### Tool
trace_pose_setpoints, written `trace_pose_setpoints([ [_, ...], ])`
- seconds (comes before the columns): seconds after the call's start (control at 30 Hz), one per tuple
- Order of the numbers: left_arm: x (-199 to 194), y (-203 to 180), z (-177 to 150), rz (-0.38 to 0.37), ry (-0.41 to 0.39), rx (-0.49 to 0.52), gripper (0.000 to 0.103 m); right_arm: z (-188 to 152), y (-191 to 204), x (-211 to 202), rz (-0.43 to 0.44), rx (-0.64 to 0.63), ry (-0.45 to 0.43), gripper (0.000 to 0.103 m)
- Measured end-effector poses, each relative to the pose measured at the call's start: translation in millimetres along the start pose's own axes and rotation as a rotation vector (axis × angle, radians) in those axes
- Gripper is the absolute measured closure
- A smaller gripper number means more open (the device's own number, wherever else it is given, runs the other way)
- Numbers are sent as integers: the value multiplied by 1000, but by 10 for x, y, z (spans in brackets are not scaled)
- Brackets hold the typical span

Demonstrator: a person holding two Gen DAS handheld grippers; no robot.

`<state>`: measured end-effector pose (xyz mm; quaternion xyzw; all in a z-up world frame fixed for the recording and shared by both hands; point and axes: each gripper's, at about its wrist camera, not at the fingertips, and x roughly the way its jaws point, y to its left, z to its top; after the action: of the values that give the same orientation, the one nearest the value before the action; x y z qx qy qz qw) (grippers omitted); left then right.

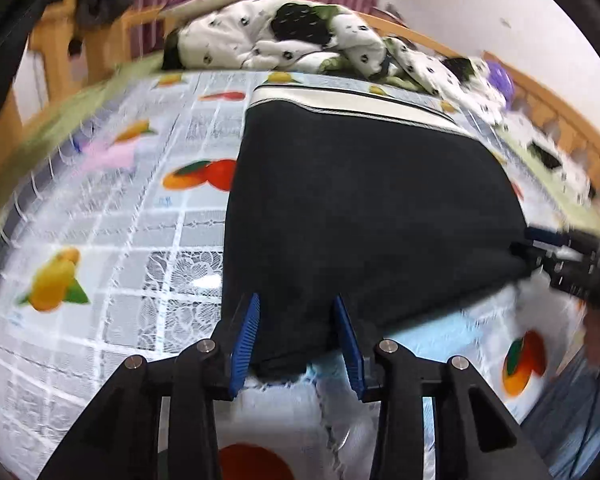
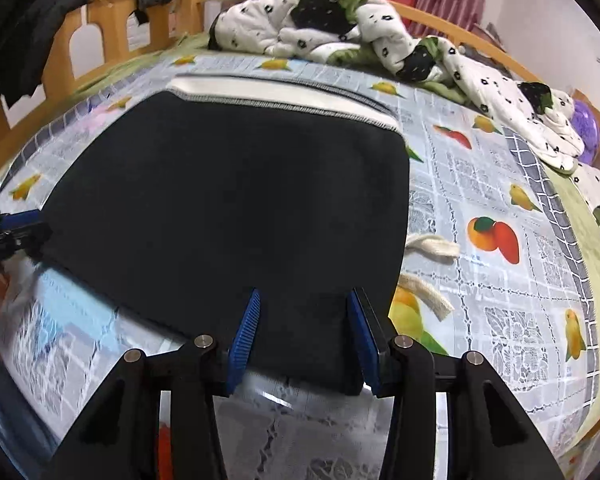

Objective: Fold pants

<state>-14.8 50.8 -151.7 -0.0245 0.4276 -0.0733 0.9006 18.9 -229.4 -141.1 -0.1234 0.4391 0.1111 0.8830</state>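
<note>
Black pants (image 1: 364, 208) with a white waistband (image 1: 352, 102) lie folded flat on the fruit-print bedcover; they also show in the right wrist view (image 2: 236, 200). My left gripper (image 1: 296, 300) is open, its blue pads on either side of the near left corner of the pants. My right gripper (image 2: 304, 294) is open around the near right corner; it also shows at the right edge of the left wrist view (image 1: 540, 246). The left gripper shows at the left edge of the right wrist view (image 2: 24, 220). White drawstrings (image 2: 428, 248) stick out beside the pants.
A crumpled white and green quilt (image 2: 340, 28) lies at the far side of the bed. A wooden bed rail (image 2: 100, 12) with dark clothes hung on it stands at the left. A purple ball (image 2: 586, 128) sits at the far right.
</note>
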Motion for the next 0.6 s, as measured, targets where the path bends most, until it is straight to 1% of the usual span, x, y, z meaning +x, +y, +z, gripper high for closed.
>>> trace_pose_setpoints([
  [0.03,-50,10,21,-8,-1,-8,66,-19,-30,-16,15,9,4,59],
  [0.1,-155,97,46,-42,-20,-65,65,-18,-110,-53,46,29,11,59],
  [0.13,-183,148,67,-55,-24,-96,63,12,-174,-114,61,50,-3,59],
  [0.17,-187,213,118,-61,-25,-135,60,36,-222,-166,61,70,-26,59],
  [0.2,-184,244,152,-62,-25,-152,60,77,-291,-233,53,99,-61,57],
  [0.23,-189,258,186,-66,-29,-161,60,127,-350,-274,45,123,-86,57],
  [0.27,-170,267,258,-73,-32,-160,57,178,-399,-290,42,140,-98,57],
  [0.3,-146,268,367,-61,-37,-149,49,263,-465,-286,42,164,-104,56],
  [0.37,-111,277,530,-44,-54,-134,41,445,-548,-224,45,189,-95,54],
  [0.4,-66,282,656,-42,-59,-127,40,520,-578,-191,44,194,-87,52],
  [0.43,-44,285,704,-51,-58,-130,40,629,-628,-134,46,207,-80,52],
  [0.47,10,307,791,-75,-51,-139,40,701,-667,-89,52,216,-75,51],
  [0.5,108,340,892,-113,-37,-156,40,796,-707,-3,62,224,-58,48],
  [0.6,338,383,1063,-210,-34,-157,40,971,-790,313,90,222,9,47],
])
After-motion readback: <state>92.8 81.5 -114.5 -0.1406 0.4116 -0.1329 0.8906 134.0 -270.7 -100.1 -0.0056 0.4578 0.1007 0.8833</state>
